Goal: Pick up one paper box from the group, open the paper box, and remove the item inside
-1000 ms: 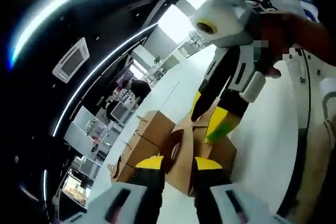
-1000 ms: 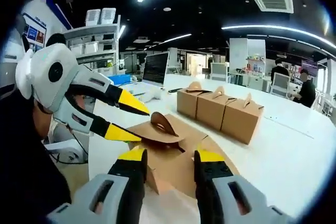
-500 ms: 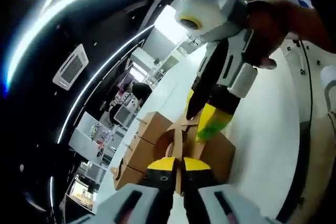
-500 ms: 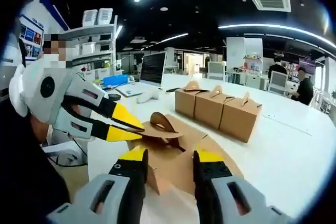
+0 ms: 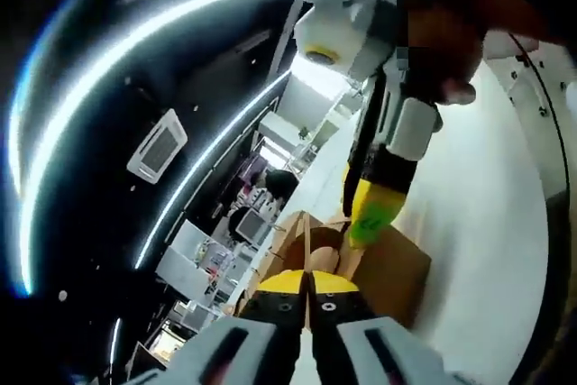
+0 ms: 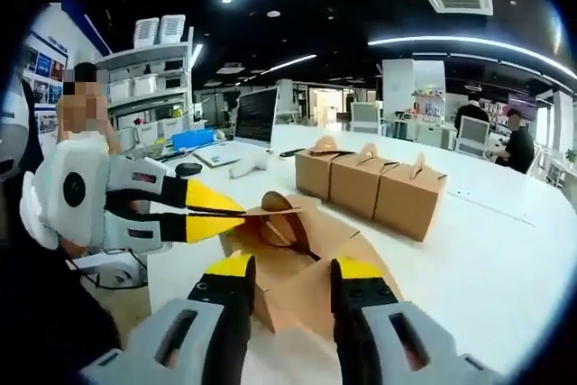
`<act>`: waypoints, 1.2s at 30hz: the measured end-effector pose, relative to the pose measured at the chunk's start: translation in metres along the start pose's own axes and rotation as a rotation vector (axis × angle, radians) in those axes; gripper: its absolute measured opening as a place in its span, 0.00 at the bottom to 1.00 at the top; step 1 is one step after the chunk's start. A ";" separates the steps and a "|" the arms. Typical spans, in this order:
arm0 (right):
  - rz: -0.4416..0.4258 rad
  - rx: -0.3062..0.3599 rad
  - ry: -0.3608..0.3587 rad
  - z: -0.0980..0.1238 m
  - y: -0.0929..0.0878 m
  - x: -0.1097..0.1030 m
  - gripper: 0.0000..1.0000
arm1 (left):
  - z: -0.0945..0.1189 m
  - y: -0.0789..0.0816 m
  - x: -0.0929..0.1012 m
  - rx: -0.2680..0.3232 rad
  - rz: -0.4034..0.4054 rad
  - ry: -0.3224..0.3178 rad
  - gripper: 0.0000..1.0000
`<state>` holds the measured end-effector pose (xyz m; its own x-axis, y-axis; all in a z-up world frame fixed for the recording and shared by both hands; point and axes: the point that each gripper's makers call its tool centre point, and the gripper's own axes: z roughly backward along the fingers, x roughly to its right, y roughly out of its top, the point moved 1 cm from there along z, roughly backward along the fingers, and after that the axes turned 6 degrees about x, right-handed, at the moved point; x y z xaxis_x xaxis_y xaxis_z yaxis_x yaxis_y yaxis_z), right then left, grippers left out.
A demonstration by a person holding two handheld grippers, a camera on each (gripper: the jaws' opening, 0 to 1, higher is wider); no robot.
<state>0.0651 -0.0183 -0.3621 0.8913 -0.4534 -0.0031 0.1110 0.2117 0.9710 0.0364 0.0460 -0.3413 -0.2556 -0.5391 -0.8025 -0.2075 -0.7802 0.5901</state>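
Paper box (image 6: 297,263): matt brown cardboard, smooth, creased at flaps. Bench (image 6: 487,259): white, smooth, faint sheen. Left hand-held gripper (image 6: 236,215): pale plastic body, glossy yellow tips.

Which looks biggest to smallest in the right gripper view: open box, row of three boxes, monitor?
1. Open box, though it is nearest the camera.
2. Row of three boxes.
3. Monitor, farthest back.

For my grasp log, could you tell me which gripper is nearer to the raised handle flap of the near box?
Left. The left gripper is shut on the handle flap; the right gripper is open, just short of the box, below that flap.
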 end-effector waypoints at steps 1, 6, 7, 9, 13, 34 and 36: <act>0.001 -0.007 0.001 -0.001 0.000 0.000 0.34 | -0.003 0.005 0.011 0.009 0.012 0.015 0.04; 0.004 -0.014 0.001 0.000 0.000 0.000 0.34 | 0.000 0.006 0.004 0.045 0.078 0.087 0.04; 0.003 -0.014 0.001 0.000 -0.001 0.000 0.34 | 0.001 0.006 0.003 0.052 0.095 0.099 0.04; 0.004 -0.016 0.001 0.000 -0.001 0.000 0.34 | 0.003 0.005 0.000 0.060 0.137 0.119 0.04; 0.003 -0.024 -0.002 0.000 -0.001 0.001 0.34 | 0.007 0.002 -0.008 0.062 0.257 0.158 0.04; 0.011 -0.033 -0.001 -0.002 0.002 0.001 0.34 | 0.015 -0.047 -0.030 0.155 1.268 0.306 0.04; 0.018 -0.038 0.000 -0.002 0.002 0.001 0.34 | 0.015 -0.051 -0.031 0.161 1.382 0.300 0.04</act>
<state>0.0676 -0.0164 -0.3604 0.8930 -0.4497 0.0141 0.1118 0.2521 0.9612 0.0406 0.1074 -0.3458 -0.1352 -0.8867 0.4422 -0.0685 0.4536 0.8886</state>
